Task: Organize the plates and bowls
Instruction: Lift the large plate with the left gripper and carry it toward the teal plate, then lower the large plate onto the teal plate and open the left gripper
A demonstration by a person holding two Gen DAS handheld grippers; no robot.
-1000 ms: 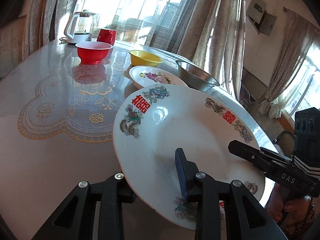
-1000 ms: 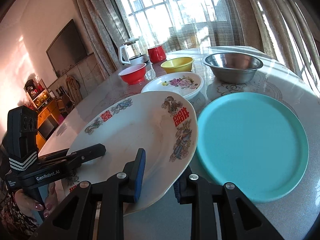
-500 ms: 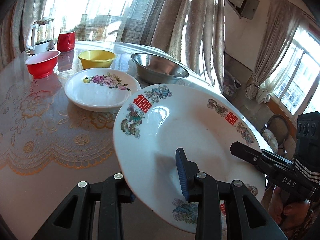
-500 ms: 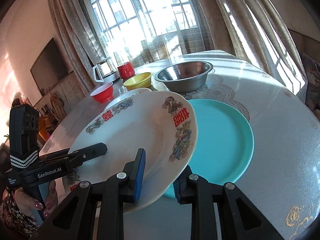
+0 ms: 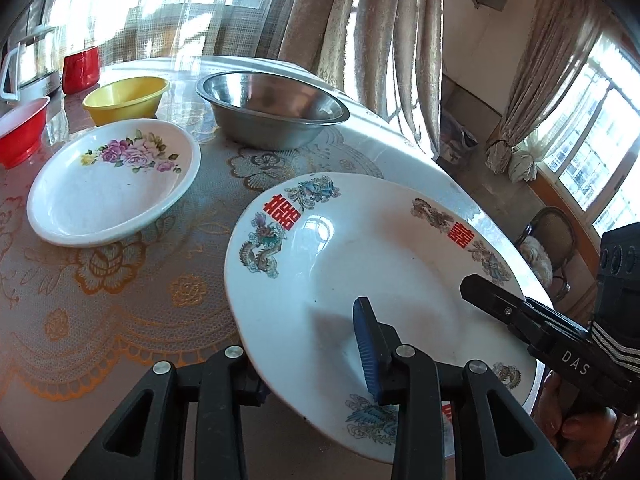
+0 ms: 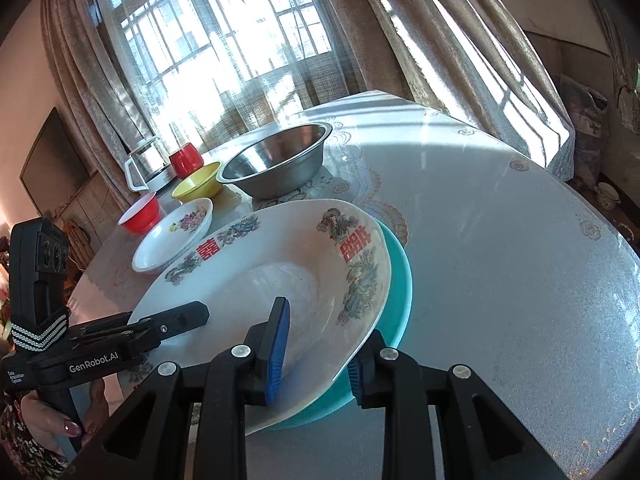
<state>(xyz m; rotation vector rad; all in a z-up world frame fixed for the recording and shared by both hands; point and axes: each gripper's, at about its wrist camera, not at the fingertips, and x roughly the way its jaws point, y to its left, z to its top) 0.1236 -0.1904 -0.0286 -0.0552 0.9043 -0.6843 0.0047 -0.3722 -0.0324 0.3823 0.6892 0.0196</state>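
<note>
A large white plate (image 5: 360, 248) with red characters and dragon motifs hangs tilted above the table, gripped from both sides. My left gripper (image 5: 312, 368) is shut on its near rim, one blue pad on top and the other finger underneath. My right gripper (image 6: 316, 364) is shut on the opposite rim in the same way. In the right wrist view the white plate (image 6: 260, 280) covers most of a teal plate (image 6: 400, 292) lying on the table. Only the teal plate's right edge shows. I cannot tell whether the two plates touch.
Behind stand a floral white plate (image 5: 112, 184), a steel bowl (image 5: 272, 116), a yellow bowl (image 5: 124, 98), a red bowl (image 5: 18, 128), a red mug (image 5: 80, 70) and a kettle (image 5: 24, 68). The table's edge (image 5: 480, 208) curves close on the right, with a chair (image 5: 548, 248) beyond.
Both grippers have carried the white plate sideways across the table, from beside the teal plate to over it. The grips on the rim look unchanged.
</note>
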